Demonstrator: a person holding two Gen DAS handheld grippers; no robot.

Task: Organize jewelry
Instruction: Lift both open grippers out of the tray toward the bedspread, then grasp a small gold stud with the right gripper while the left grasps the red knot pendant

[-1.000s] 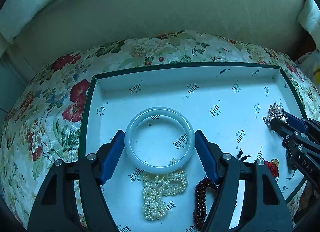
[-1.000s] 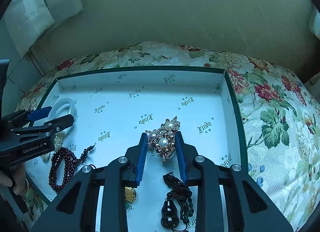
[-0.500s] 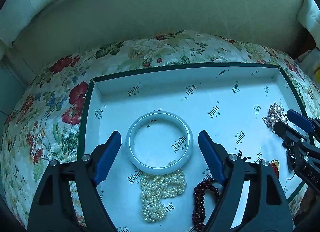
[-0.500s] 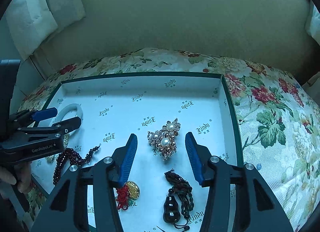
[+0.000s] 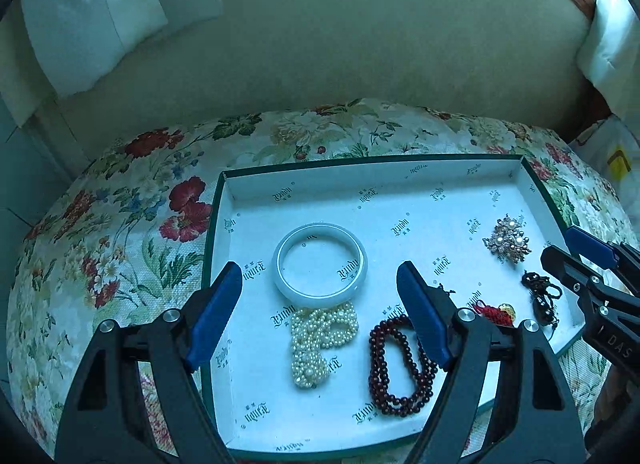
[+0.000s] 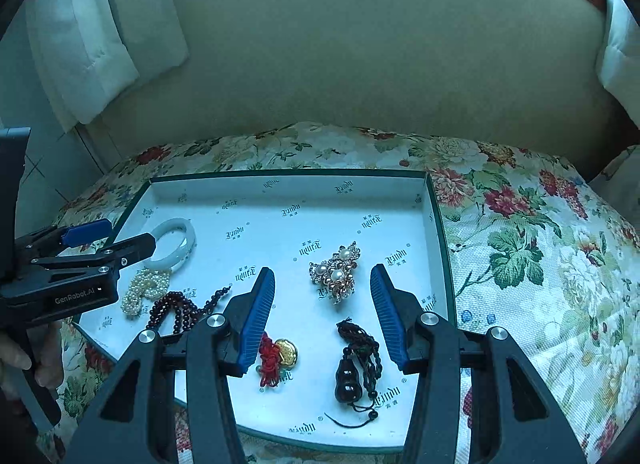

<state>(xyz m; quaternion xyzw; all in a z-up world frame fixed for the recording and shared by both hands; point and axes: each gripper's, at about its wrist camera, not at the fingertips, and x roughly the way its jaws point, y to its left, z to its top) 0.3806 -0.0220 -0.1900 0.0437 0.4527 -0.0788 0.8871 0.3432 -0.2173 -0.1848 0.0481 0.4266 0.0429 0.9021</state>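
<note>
jewelry lies sorted inside a shallow white box (image 5: pixel 532 200) with a green rim, which rests on a floral cushion (image 5: pixel 120 232).

left gripper (image 5: pixel 320 288): jaws apart, nothing between the pads; it hangs over the box above a pale bangle (image 5: pixel 320 262). the bangle lies flat on the box floor, clear of both pads. a heap of white pearls (image 5: pixel 318 334) touches the bangle's near edge. a loop of dark red beads (image 5: pixel 396 364) lies just beside the pearls, partly behind one jaw.

right gripper (image 6: pixel 322 298): jaws apart, nothing clamped. a pearl brooch (image 6: pixel 336 272) lies on the box floor beyond and between the two pads, touching neither. nearer the camera sit a gold charm with red knot (image 6: pixel 280 354) and a dark gourd pendant on black cord (image 6: pixel 354 368), apart from each other.

a person's hand (image 6: pixel 24 360) holds the left gripper's handle at the left edge of the right wrist view.
</note>
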